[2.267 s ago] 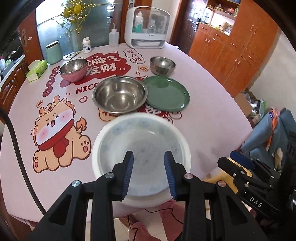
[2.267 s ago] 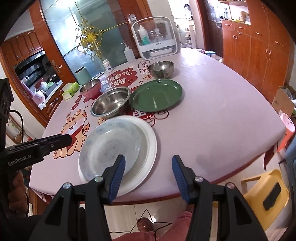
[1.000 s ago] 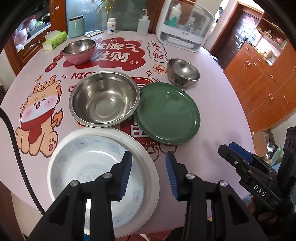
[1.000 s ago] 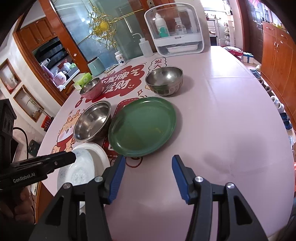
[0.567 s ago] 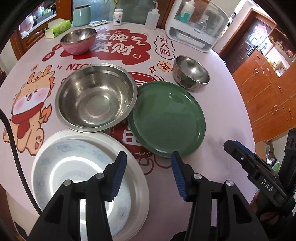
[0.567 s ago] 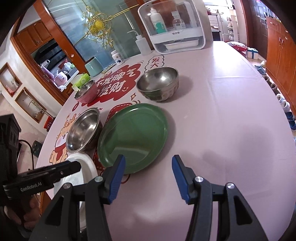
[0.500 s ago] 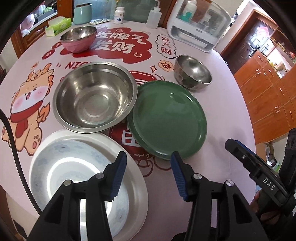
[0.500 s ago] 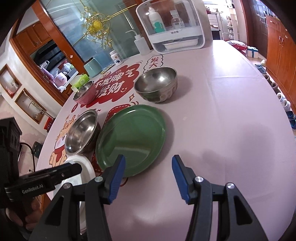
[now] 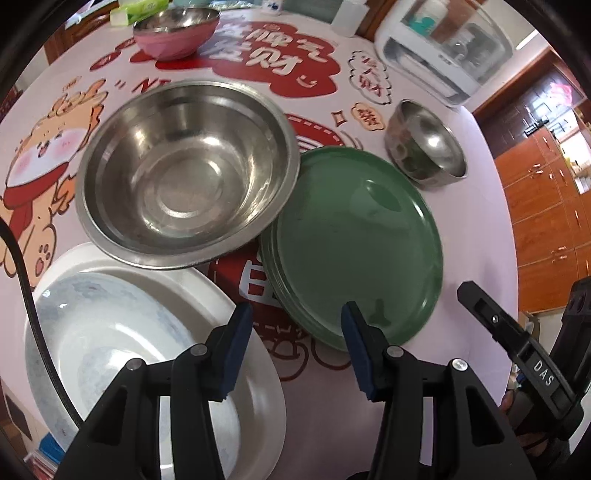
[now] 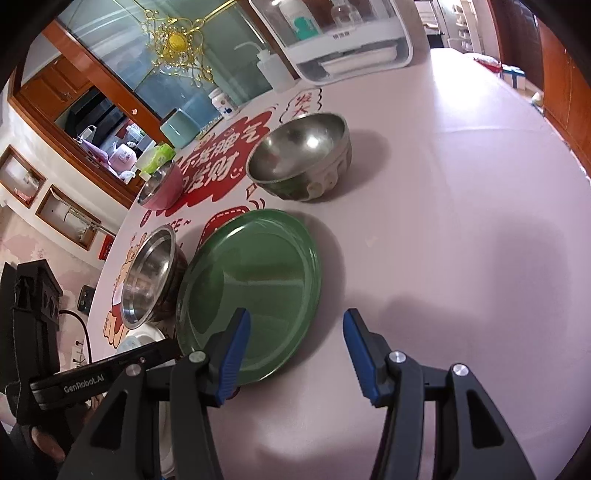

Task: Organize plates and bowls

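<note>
Left wrist view: the left gripper (image 9: 297, 345) hangs above the desk (image 9: 469, 206), fingers (image 9: 236, 343) released with nothing between them; its jaws have just been opening. Under it lie the near edge of the green plate (image 9: 354, 240) and the rim of the white plate (image 9: 155, 362). The big steel bowl (image 9: 184, 188) overlaps both plates' edges. A small steel bowl (image 9: 424, 144) sits beyond the green plate, a pink bowl (image 9: 173, 33) far back.

Right wrist view: the right gripper (image 10: 295, 350) hovers over the green plate's (image 10: 251, 284) near rim and bare desk (image 10: 461, 221), fingers (image 10: 360, 350) parted, empty. The small steel bowl (image 10: 301, 160) stands beyond
</note>
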A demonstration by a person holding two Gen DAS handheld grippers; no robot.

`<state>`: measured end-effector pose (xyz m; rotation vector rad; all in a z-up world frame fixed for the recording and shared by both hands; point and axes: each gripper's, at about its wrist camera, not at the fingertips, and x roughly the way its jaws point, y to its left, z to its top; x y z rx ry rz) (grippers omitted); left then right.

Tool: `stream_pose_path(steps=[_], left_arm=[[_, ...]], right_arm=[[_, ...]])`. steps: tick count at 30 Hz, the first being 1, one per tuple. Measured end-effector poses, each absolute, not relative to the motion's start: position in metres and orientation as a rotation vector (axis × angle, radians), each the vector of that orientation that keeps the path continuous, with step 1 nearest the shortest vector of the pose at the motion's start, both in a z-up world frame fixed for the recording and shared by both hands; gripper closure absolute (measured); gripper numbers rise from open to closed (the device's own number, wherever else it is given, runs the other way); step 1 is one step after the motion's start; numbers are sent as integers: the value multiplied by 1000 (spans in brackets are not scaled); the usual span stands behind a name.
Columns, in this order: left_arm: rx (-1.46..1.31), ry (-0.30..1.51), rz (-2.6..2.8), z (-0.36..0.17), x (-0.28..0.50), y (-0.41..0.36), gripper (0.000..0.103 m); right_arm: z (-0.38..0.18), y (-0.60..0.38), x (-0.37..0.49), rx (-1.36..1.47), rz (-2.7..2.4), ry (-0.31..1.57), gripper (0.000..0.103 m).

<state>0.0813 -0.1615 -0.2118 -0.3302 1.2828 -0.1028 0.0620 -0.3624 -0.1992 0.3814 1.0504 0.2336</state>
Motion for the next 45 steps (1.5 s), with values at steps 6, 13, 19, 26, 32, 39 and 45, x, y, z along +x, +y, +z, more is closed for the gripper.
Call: stream_pose_path(steps=[6,13,19,26,32,39,45], left_arm=[[-368,1296,-80,-221,94,-158,54],[-353,1310,-64,-228,110,-162,54],[-349,1314,-64,-233,118,-164,54],[-332,1297,-65,-235,126,-168,54],[-322,1282,-64,-233,126,-168,55],[-303,1267,-56,-233,130,-167,64],[-272,1256,-48,-233,132,-167,68]], right_arm=[[-208,-361,70,382,265,1072,51],[-215,-362,76,375,273,1084,62],[-219,-364,78,378,285,1086,75],[-223,-365,79,377,293,1087,81],[-224,-363,80,372,302,1087,84],[-230,-362,84,385,313,1088,84],[-231,-363,83,390,325,1066,84]])
